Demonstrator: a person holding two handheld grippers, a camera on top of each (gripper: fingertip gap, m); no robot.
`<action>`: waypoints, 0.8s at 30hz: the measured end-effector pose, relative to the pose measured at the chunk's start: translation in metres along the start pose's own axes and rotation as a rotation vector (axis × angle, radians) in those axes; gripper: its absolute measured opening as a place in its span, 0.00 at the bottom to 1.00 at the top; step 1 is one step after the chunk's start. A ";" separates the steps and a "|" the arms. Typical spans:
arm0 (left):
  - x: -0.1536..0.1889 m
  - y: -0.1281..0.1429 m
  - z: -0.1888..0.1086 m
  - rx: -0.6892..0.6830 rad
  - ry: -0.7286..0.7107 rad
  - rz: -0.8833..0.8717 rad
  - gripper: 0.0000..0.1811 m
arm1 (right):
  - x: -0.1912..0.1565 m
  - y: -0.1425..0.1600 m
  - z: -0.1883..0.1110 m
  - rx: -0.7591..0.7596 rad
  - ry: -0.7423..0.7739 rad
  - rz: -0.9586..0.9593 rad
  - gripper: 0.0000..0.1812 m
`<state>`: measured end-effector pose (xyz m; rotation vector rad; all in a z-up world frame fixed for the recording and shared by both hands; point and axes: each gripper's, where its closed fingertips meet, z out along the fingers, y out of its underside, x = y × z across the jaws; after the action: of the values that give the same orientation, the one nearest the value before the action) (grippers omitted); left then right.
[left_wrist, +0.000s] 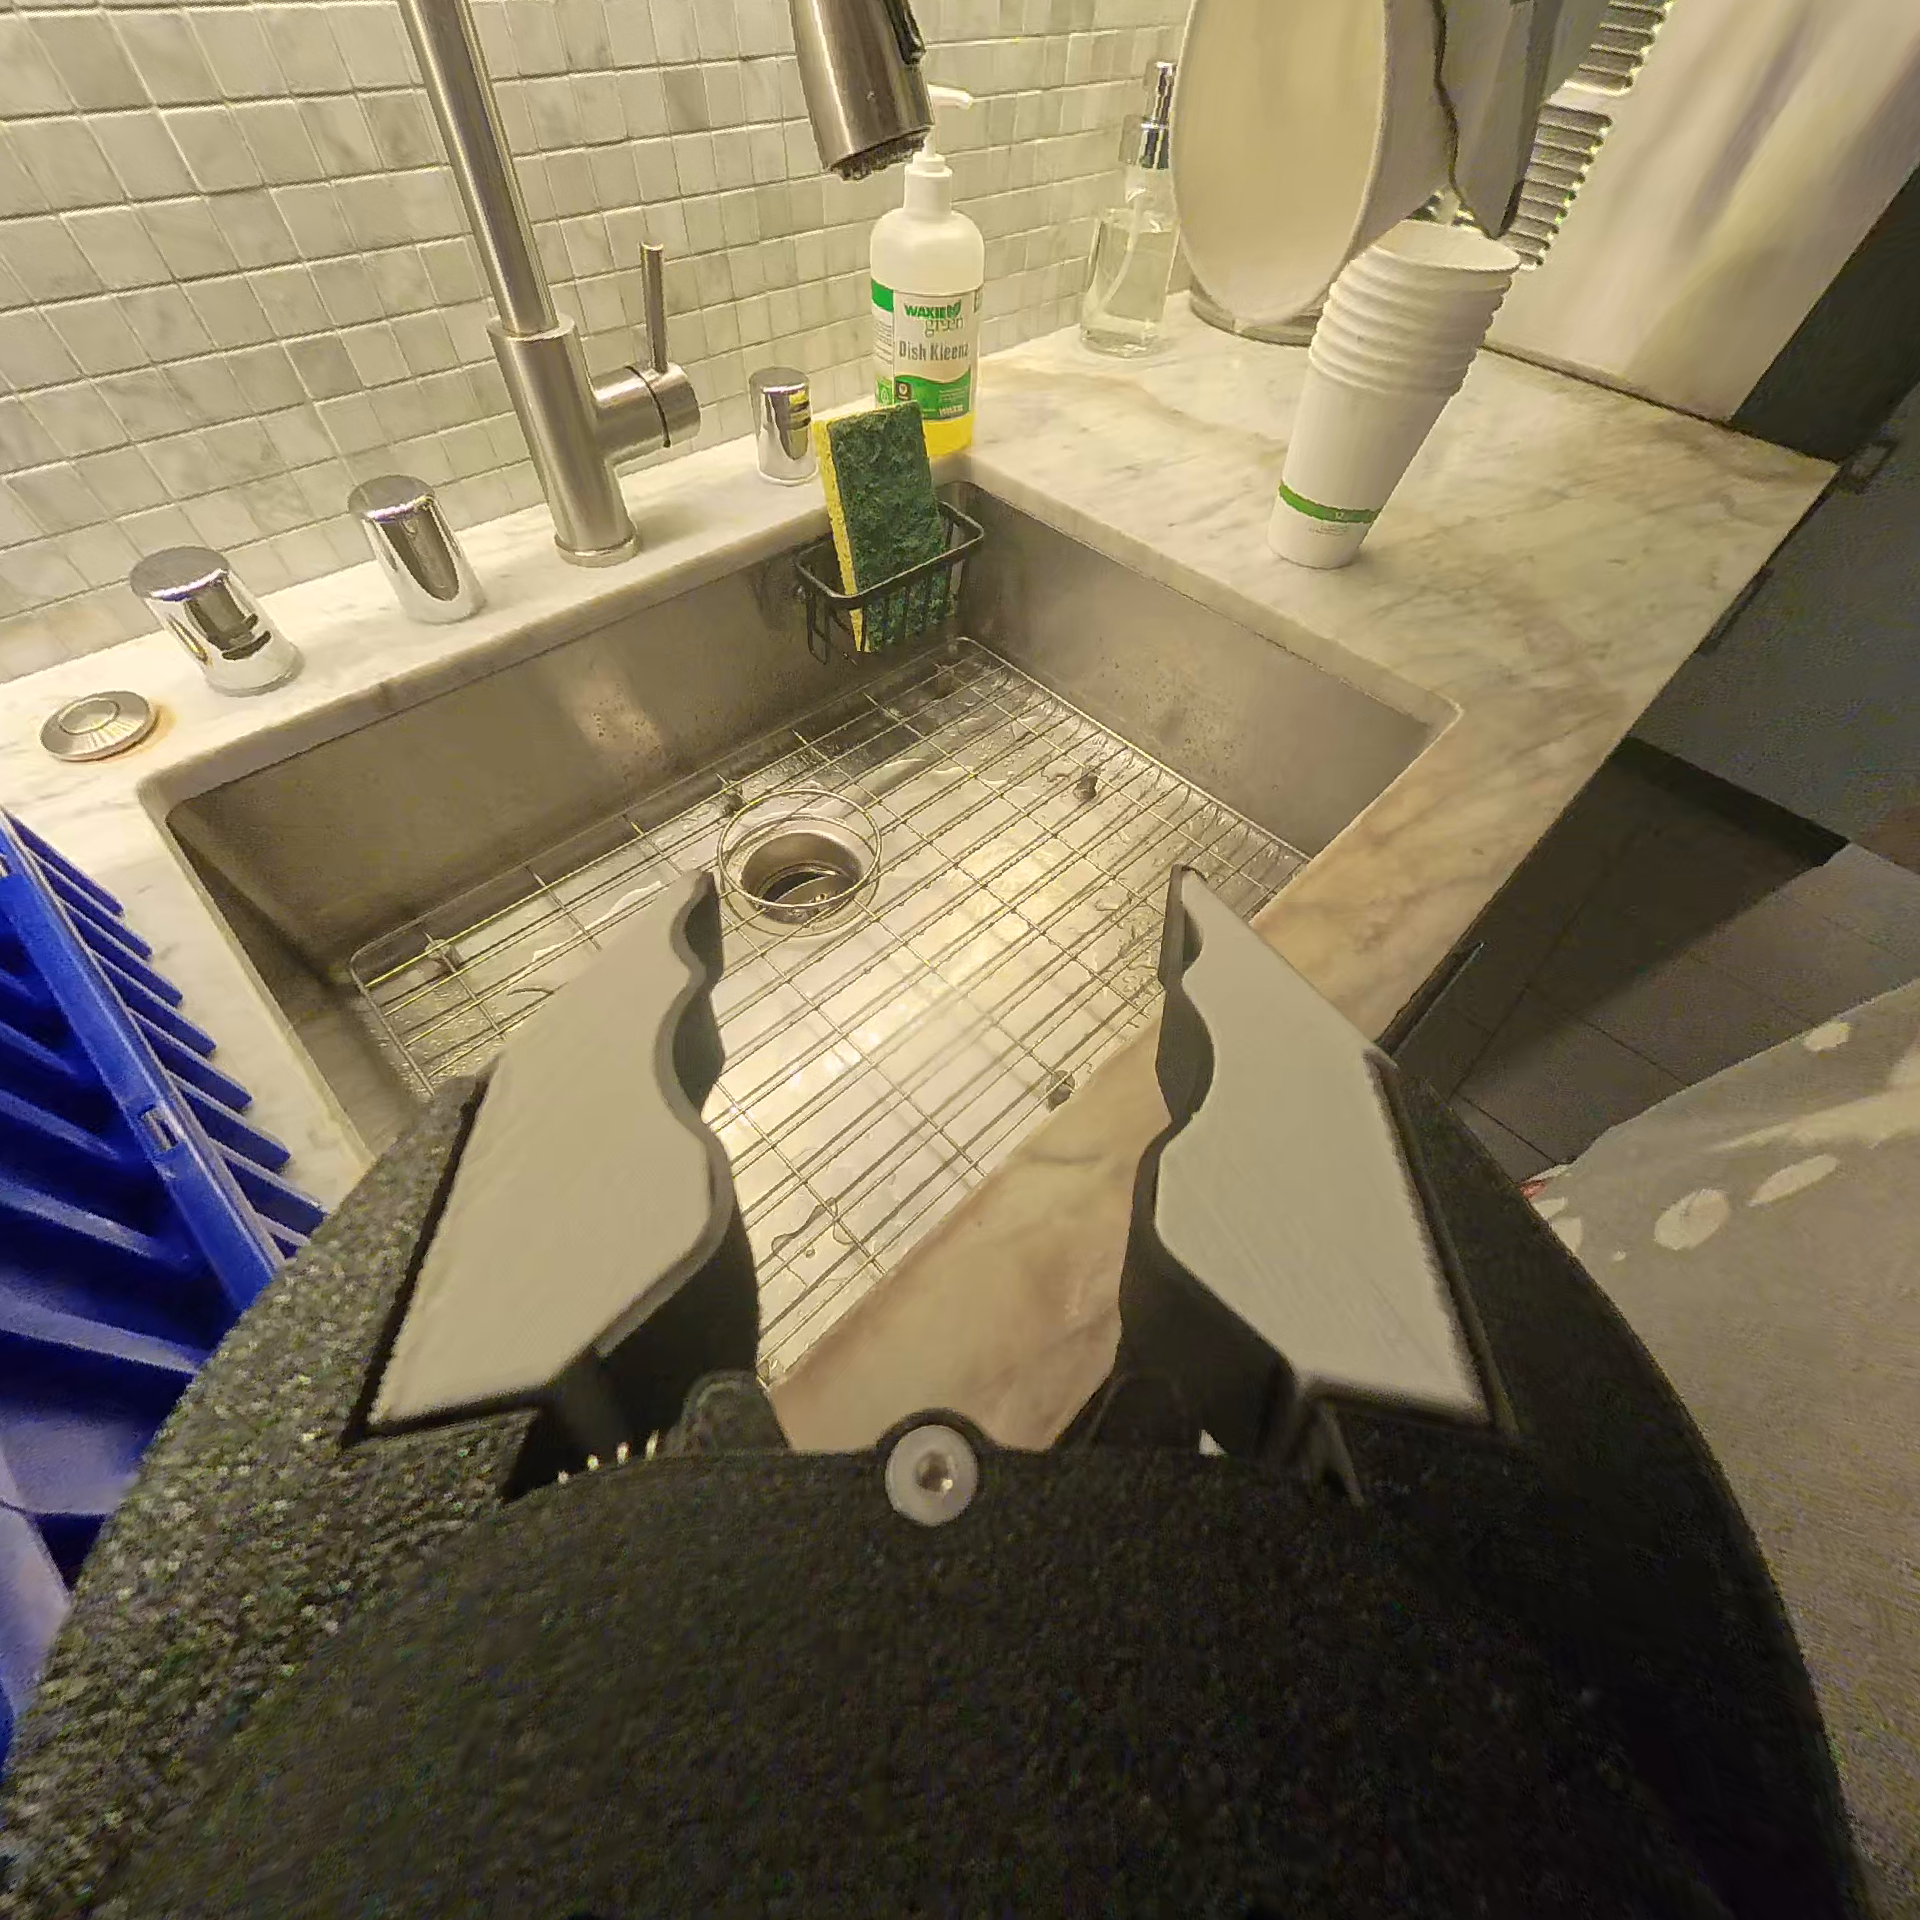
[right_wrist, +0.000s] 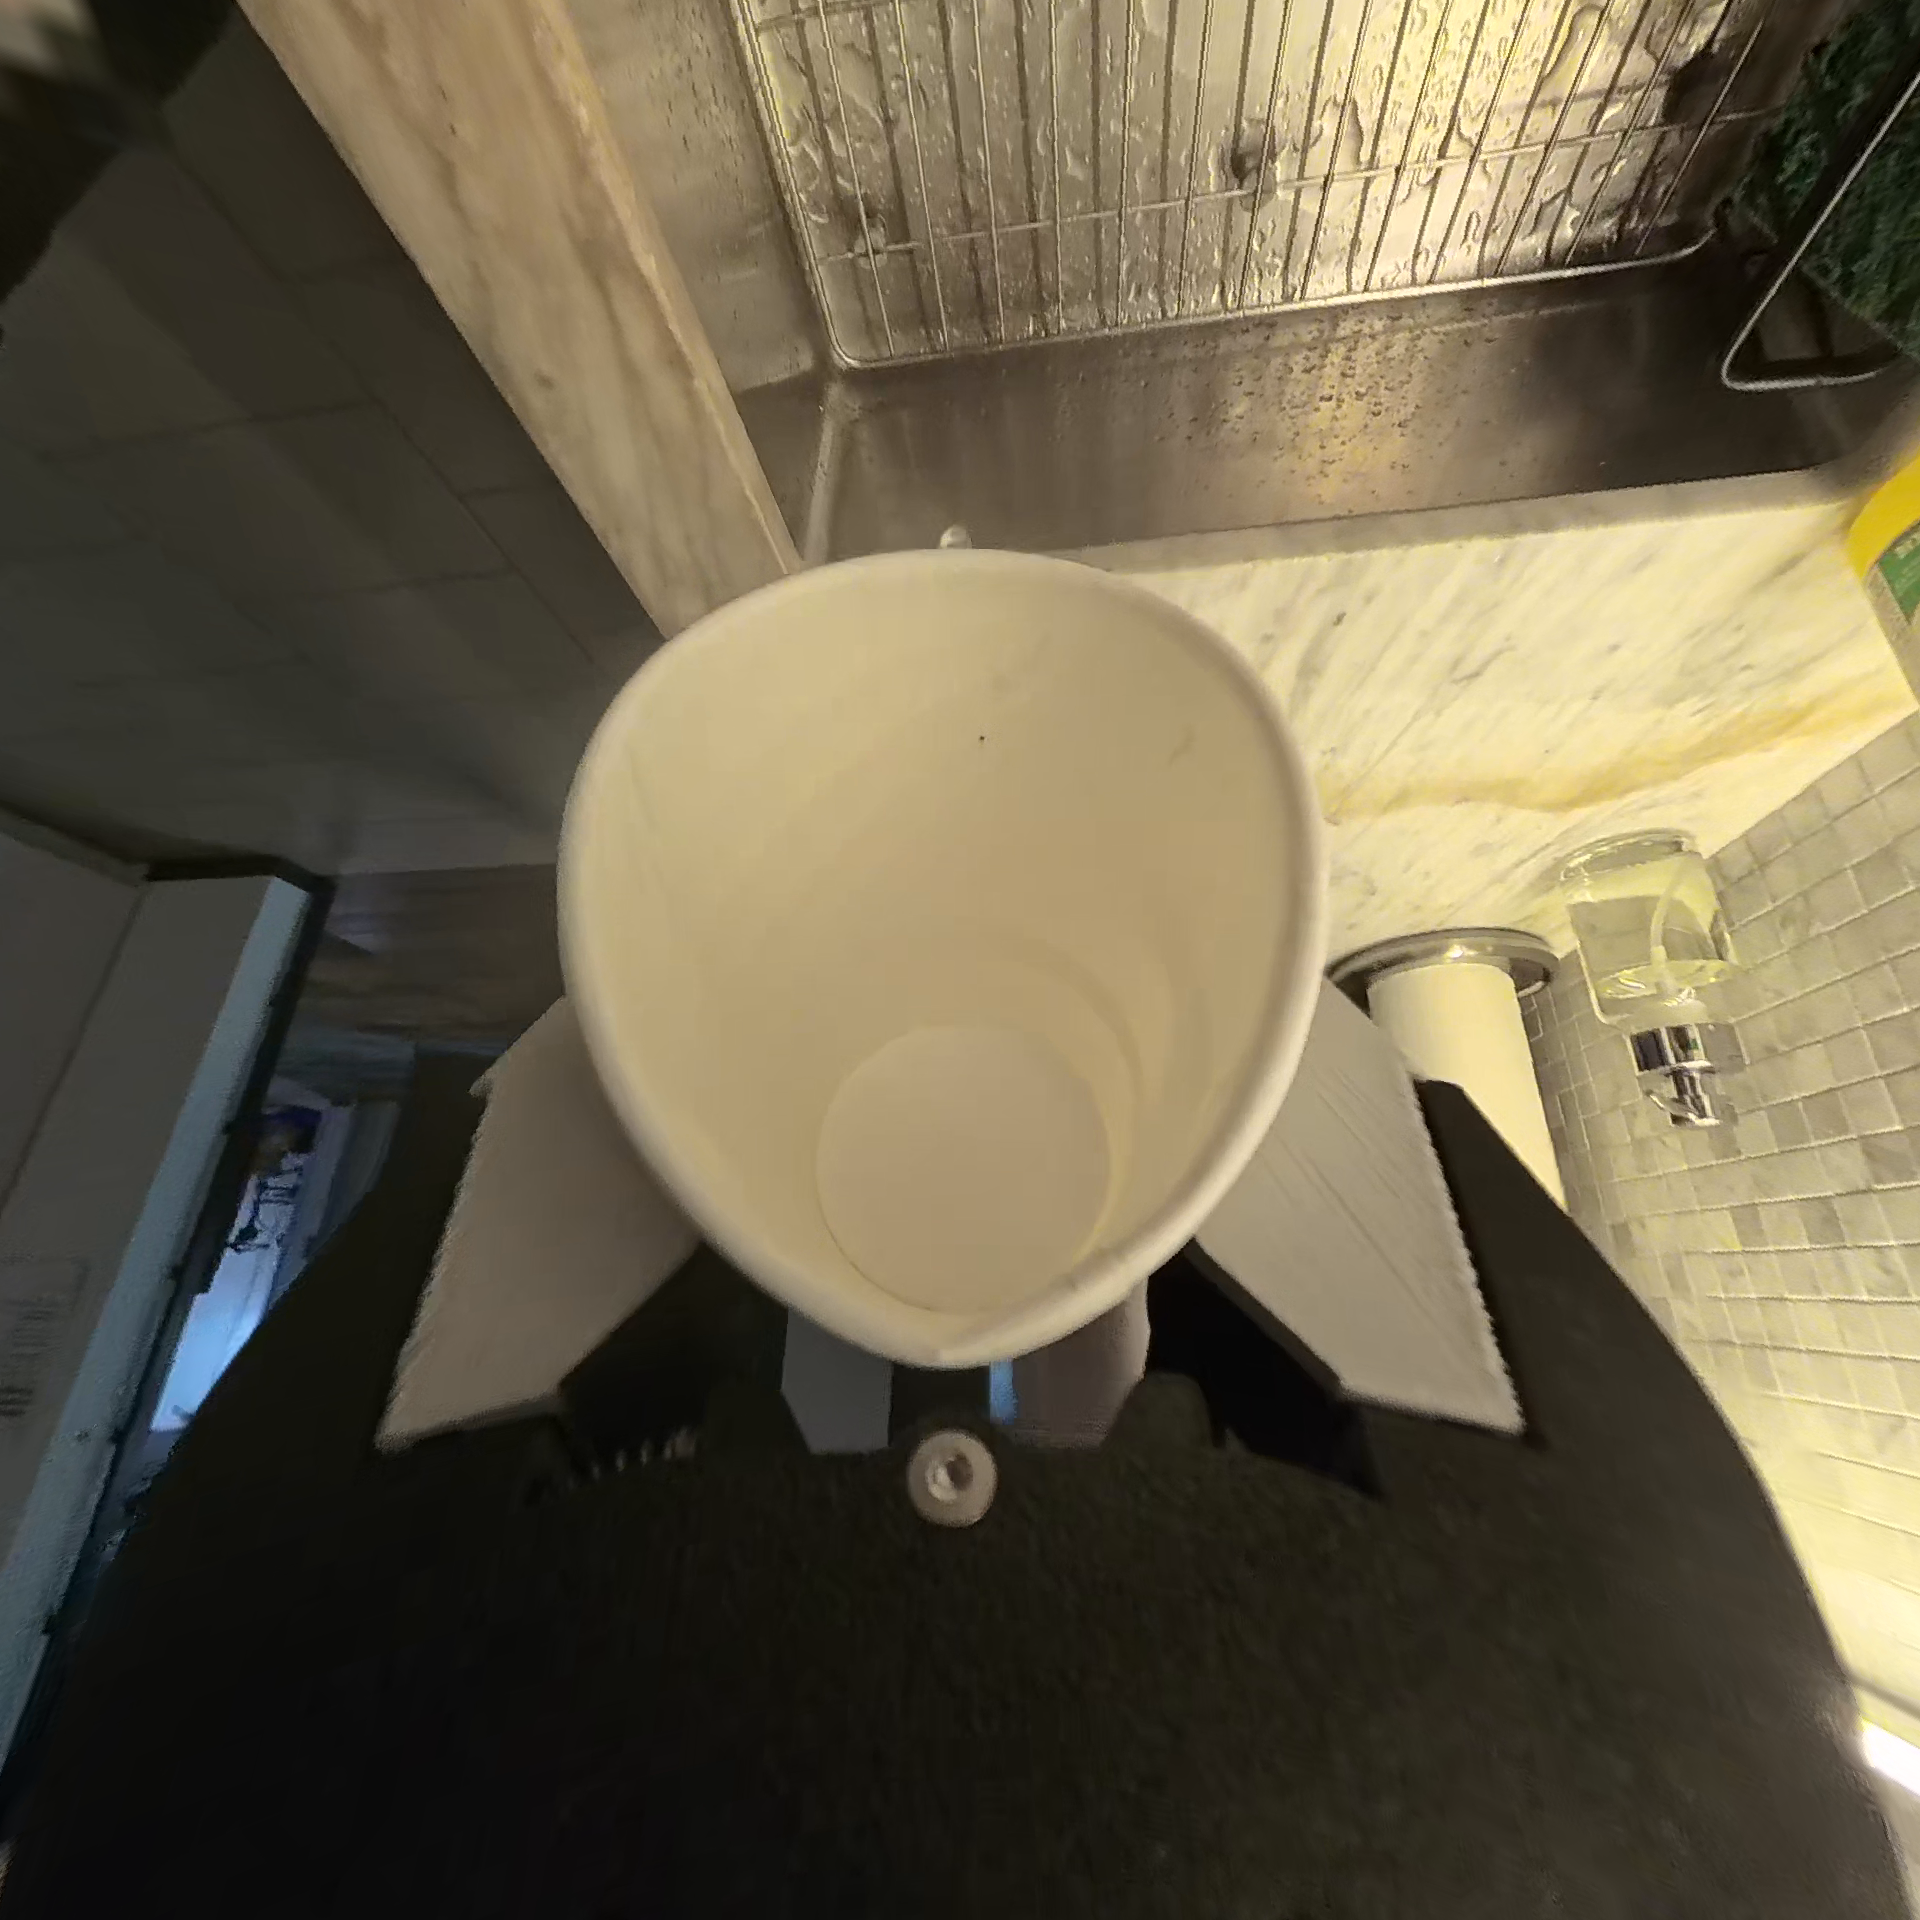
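Squeezed between my right jaws (right_wrist: 940, 1195) sits a white paper cup (right_wrist: 940, 935), its rim pressed out of round and its mouth facing the camera; it looks empty. Beyond it lie the marble tabletop (right_wrist: 1507, 665) and a corner of the steel sink (right_wrist: 1247, 436). My left jaws (left_wrist: 940, 904) are spread wide with nothing between them, held above the sink's wire grid (left_wrist: 935, 883), near the drain (left_wrist: 798, 871). Stacked paper cups (left_wrist: 1371, 384) stand on the tabletop to the right.

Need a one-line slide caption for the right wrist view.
Right gripper squeezing an empty white paper cup, mouth toward the camera, above the marble counter beside the steel sink.
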<state>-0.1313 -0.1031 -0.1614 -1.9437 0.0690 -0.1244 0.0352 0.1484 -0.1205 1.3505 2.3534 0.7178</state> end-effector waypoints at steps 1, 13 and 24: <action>0.000 0.000 0.000 -0.001 0.002 -0.001 0.46 | -0.001 -0.003 0.002 0.017 -0.005 0.005 0.50; -0.003 0.005 -0.002 -0.017 0.005 0.002 0.47 | -0.005 -0.067 0.030 0.523 -0.082 0.230 0.51; 0.000 0.000 0.004 -0.031 0.027 0.034 0.47 | -0.007 -0.074 -0.039 1.121 -0.165 0.409 0.52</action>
<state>-0.1308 -0.0991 -0.1627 -1.9713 0.1224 -0.1277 -0.0338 0.1010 -0.1310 2.2032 2.3801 -0.7802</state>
